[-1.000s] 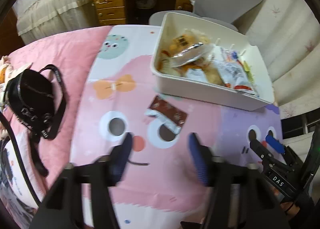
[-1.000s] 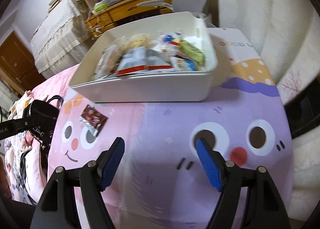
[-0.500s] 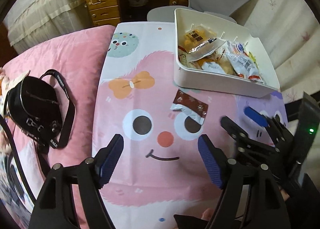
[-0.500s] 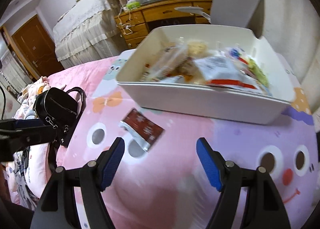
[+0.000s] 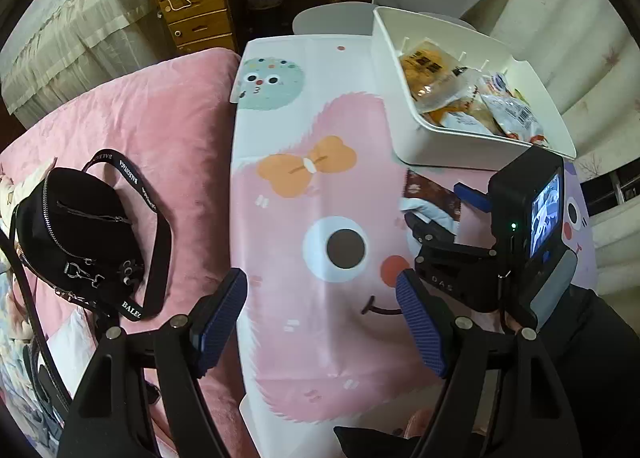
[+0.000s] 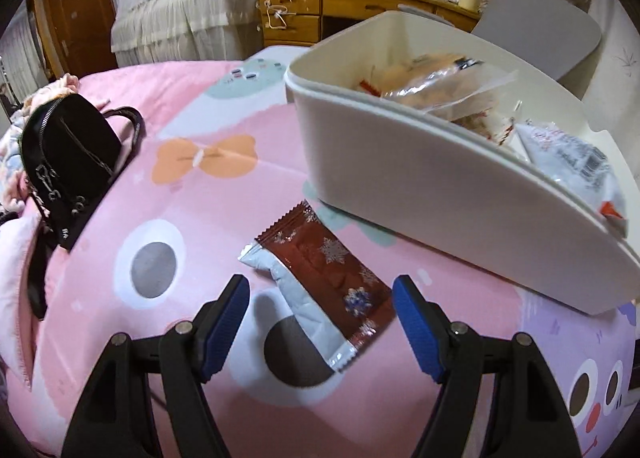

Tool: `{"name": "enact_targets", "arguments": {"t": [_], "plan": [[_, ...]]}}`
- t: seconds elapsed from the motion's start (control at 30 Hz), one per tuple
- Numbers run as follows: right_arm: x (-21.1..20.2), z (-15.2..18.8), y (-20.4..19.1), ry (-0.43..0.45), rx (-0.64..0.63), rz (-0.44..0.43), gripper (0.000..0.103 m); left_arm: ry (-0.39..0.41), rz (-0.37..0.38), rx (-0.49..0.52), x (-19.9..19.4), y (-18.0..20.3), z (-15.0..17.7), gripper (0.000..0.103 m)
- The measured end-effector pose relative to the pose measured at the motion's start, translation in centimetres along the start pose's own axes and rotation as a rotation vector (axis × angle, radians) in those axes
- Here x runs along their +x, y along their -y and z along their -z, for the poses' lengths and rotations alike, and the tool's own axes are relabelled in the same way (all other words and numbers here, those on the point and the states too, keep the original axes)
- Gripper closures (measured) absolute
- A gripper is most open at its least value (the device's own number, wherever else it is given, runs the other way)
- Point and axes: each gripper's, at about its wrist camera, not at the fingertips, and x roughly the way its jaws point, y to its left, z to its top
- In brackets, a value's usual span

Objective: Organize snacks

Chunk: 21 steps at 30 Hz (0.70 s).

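Right wrist view: right gripper is wide open w/ nothing clamped, and it's now hovering right over the brown snack packet, which lies flat on the cartoon cloth just beside the white bin. A sec ago the packet was far off to the left in this cam, so the claw has swung over and dropped in; looks like the pickup is next imo.

Left gripper also gapes wide, empty, jaws just opened a bit more, and it has slid away from the packet toward the black bag. Bin already has the other snacks, so this is prob the last one.
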Motion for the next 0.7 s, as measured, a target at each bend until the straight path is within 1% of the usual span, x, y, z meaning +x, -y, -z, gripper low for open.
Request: {"name": "enact_targets", "arguments": {"t": [0.1,0.17,0.2,0.23,0.27,0.33,0.53,0.7], "plan": [[0.7,-0.4,-0.2,-0.006,-0.005,0.018,0.032,0.004,0.008,-0.004,0.1,-1.0,-0.2,0.027],[0.9,-0.5,0.0,-0.002,0.01,0.003,0.042,0.01,0.008,-0.005,0.0,-1.3,-0.2,0.027],[1.0,-0.6,0.1,-0.001,0.02,0.002,0.043,0.012,0.009,-0.004,0.0,-1.5,-0.3,0.027],[1.0,-0.8,0.2,0.003,0.022,0.007,0.052,0.013,0.009,-0.005,0.0,-1.6,-0.3,0.027],[0.9,-1.0,0.3,0.007,0.02,0.003,0.064,0.014,0.01,-0.008,0.0,-1.7,-0.3,0.027],[1.0,-1.2,0.2,-0.003,0.02,0.001,0.068,0.015,0.015,-0.01,0.0,-1.9,-0.4,0.027],[-0.1,-1.2,0.0,-0.017,0.037,-0.048,0.071,0.021,0.003,-0.002,0.0,-1.3,-0.6,0.027],[-4.3,-2.0,-0.1,0.058,0.023,-0.123,0.071,0.034,-0.002,-0.007,-0.4,-0.4,-0.6,0.027]]}}
